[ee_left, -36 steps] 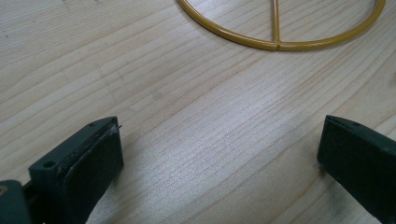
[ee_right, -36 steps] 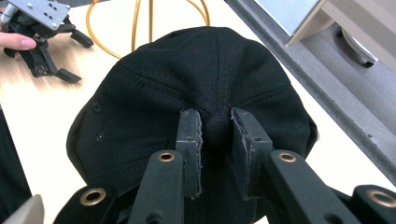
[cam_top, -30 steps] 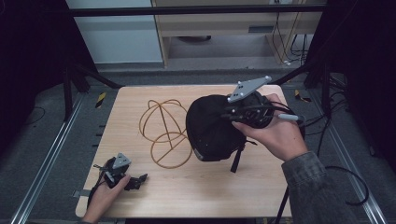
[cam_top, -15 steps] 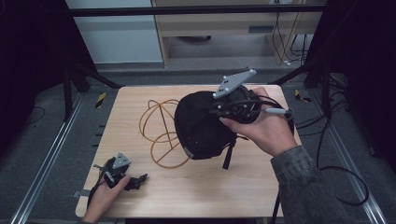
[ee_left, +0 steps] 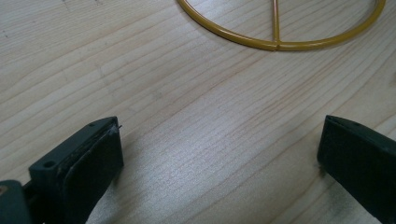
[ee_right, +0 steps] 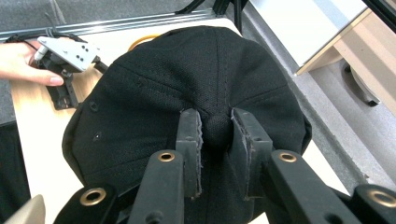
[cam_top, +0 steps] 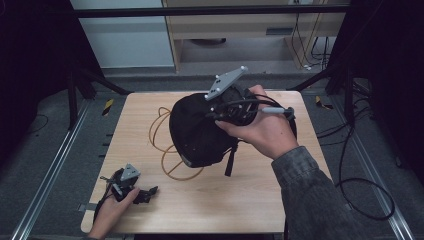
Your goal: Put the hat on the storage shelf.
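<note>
A black cap (cam_top: 197,131) hangs above the middle of the wooden table (cam_top: 260,200), over a yellow wire frame (cam_top: 170,167). My right gripper (cam_top: 220,111) is shut on the cap (ee_right: 196,79), its fingers (ee_right: 189,135) pinching the button at the crown. At the table's front left corner my left gripper (cam_top: 150,192) rests in a hand, open, with bare wood between its fingers (ee_left: 88,158). An arc of the wire frame (ee_left: 275,39) lies ahead of it.
A strap (cam_top: 231,160) dangles from the cap toward the table. Cables (cam_top: 360,165) trail on the floor at the right. A cabinet (cam_top: 240,25) stands beyond the table's far edge, and metal rails (cam_top: 45,185) run along the left side.
My right gripper has carried the cap leftward and a little higher, so it now covers more of the wire frame. The left gripper has stayed put.
</note>
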Available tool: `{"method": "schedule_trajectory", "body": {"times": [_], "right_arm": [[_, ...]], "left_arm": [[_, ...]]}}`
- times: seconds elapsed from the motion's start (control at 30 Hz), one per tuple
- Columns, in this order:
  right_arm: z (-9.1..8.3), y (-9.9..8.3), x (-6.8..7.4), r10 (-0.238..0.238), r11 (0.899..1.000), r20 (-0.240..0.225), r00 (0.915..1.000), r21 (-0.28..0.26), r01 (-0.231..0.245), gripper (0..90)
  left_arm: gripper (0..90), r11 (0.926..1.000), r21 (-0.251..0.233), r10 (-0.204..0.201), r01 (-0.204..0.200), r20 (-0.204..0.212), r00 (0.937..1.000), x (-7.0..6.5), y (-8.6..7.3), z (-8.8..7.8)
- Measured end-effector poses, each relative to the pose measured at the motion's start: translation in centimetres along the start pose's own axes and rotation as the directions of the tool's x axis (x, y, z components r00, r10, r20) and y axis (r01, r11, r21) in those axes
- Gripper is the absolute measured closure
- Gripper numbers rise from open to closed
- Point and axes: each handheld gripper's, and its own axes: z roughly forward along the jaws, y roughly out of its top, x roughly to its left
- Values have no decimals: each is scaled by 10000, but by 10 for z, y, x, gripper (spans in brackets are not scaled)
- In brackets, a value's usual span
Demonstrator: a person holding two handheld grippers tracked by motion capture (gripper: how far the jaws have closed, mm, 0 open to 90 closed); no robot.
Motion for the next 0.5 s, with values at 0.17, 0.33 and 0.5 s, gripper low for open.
{"method": "schedule_trajectory", "body": {"times": [0.17, 0.33, 0.5], "right_arm": [[6, 6, 1, -48, 10000, -86, 10000, -33, 47, 741], [11, 12, 1, -124, 9999, -103, 9999, 30, 125, 741], [12, 16, 0, -167, 9998, -76, 9998, 66, 168, 741]], "left_arm": [[0, 10000, 1, -8, 8, 0, 10000, 0, 0, 0], [0, 10000, 2, 2, -2, 0, 10000, 0, 0, 0], [0, 10000, 0, -1, 1, 1, 10000, 0, 0, 0]]}}
